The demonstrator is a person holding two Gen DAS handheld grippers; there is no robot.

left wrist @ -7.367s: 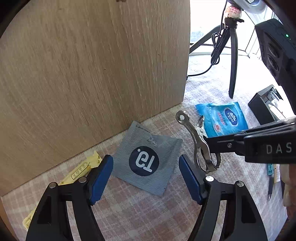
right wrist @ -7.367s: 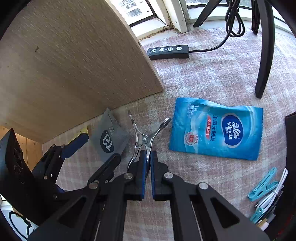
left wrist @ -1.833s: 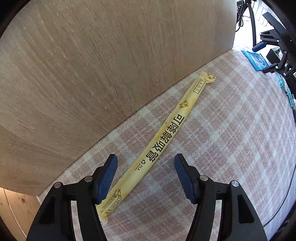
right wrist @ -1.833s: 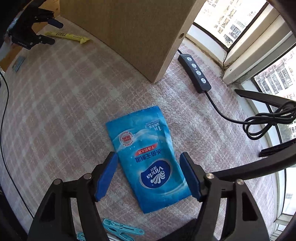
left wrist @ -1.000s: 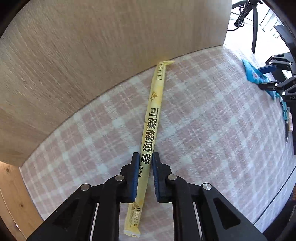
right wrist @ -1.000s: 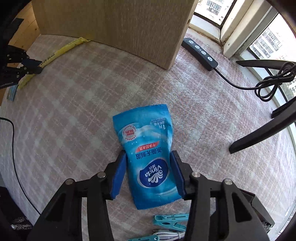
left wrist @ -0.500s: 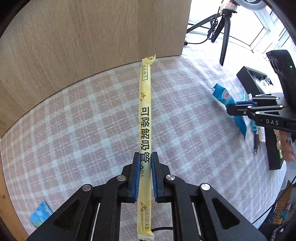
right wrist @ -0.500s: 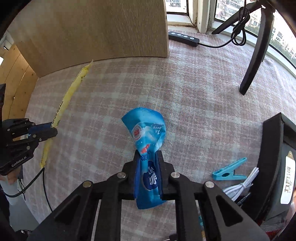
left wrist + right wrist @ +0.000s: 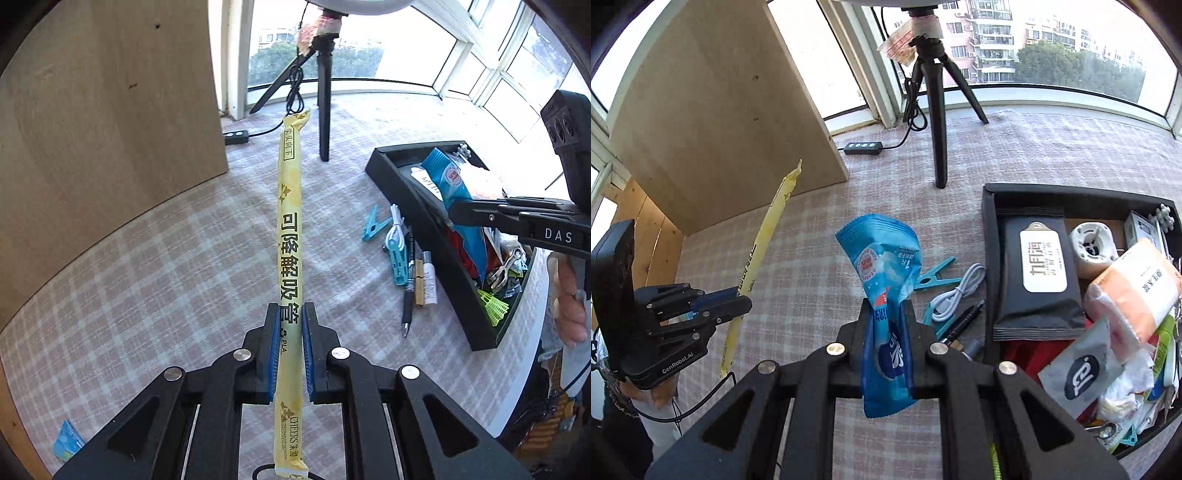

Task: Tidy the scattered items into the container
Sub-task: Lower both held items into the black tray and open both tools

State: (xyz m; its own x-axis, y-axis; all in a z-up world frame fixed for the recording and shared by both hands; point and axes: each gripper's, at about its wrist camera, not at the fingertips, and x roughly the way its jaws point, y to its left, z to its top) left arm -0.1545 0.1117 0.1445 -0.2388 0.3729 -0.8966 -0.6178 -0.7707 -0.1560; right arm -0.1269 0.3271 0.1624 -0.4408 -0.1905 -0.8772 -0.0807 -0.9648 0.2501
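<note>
Yellow straw sleeve (image 9: 290, 236) clamped in left gripper (image 9: 290, 332), now lifted off cloth. Blue wipes pack (image 9: 886, 295) pinched in right gripper (image 9: 886, 321), also raised, crumpled. Ahead-right: black tray (image 9: 988, 221), already crowded; clips, cable, pen beside it. Both ready to drop in.

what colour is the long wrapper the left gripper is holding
Pale yellow with dark printed characters; the long wrapper shows best in the left wrist view.

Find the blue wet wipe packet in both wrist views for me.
Left wrist: blue wet wipe packet at right, held over the black container.
Right wrist: centre, pinched in the right gripper, crumpled.
Shared landmark: the black tripod by the window.
</note>
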